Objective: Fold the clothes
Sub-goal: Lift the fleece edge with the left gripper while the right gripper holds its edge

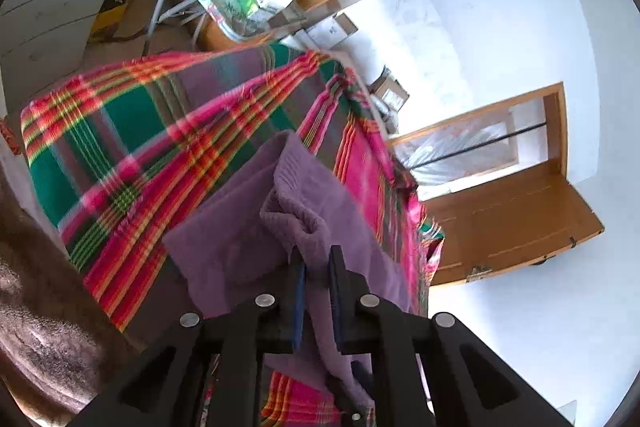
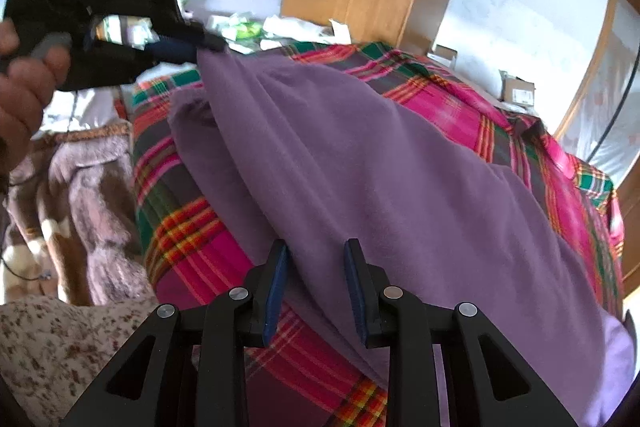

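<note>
left gripper (image 1: 317, 267) clamped on purple garment (image 2: 360, 163), right gripper (image 2: 316, 263) seemingly loose around it

Bed under plaid cover (image 2: 192, 227) in pink, green, red; purple garment (image 2: 400, 179) spread directly on it, brown fleecy blanket (image 2: 92, 171) bunched at one side.

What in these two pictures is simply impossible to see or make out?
- Purple garment: its type; right wrist view shows it bunched, lower corner cut off by the lens edge.
- Left gripper: the cloth's pinched edge is hidden between its fingers.
- Box label: too small.
- Plaid sheet: motion-blurred in the left wrist view.
</note>
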